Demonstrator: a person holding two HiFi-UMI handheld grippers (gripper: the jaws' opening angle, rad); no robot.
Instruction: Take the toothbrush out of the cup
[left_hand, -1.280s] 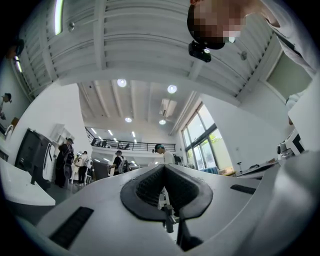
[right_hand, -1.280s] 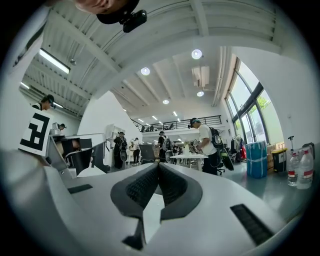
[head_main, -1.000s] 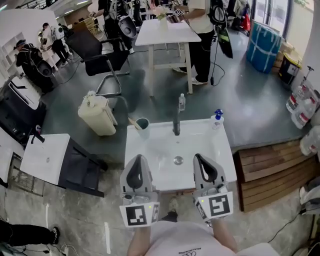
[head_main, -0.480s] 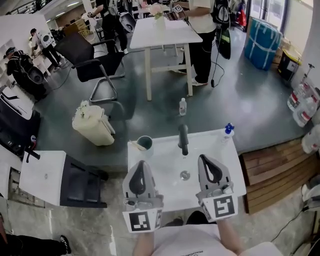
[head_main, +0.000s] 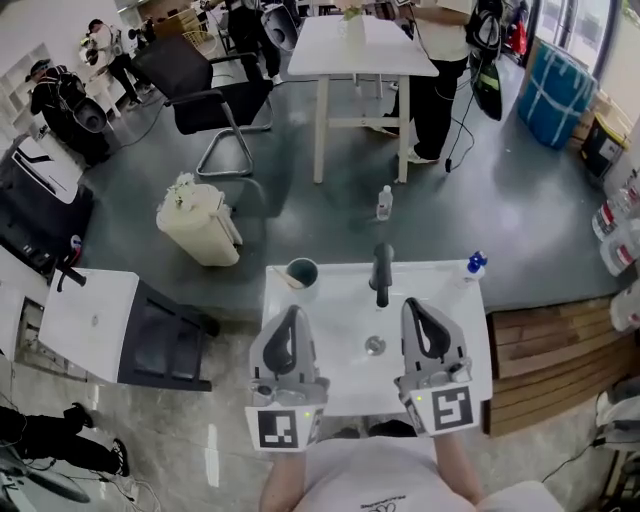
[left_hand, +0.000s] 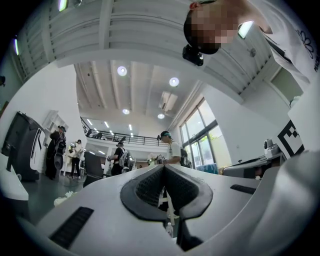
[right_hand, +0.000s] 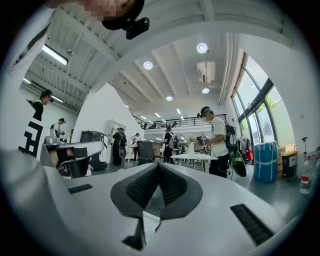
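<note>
A teal cup (head_main: 302, 271) stands on the back left corner of the white sink (head_main: 330, 340). The toothbrush (head_main: 289, 280) leans out of it to the left, its handle pale. My left gripper (head_main: 293, 316) hovers over the sink's front left, short of the cup, jaws shut and empty. In the left gripper view its pads (left_hand: 150, 187) meet at the tip. My right gripper (head_main: 418, 309) hangs over the sink's front right, beside the drain (head_main: 375, 345), also shut with nothing held. The cup shows in neither gripper view.
A dark faucet (head_main: 382, 273) rises at the sink's back middle, with a blue-capped bottle (head_main: 474, 266) at the back right corner. A clear bottle (head_main: 384, 203) and a cream bin (head_main: 199, 222) stand on the floor beyond. Wooden boards (head_main: 545, 340) lie right, a low white table (head_main: 85, 320) left.
The sink and cup have come closer in the head view. Both grippers now reach further over the basin. Their jaws have stayed shut.
</note>
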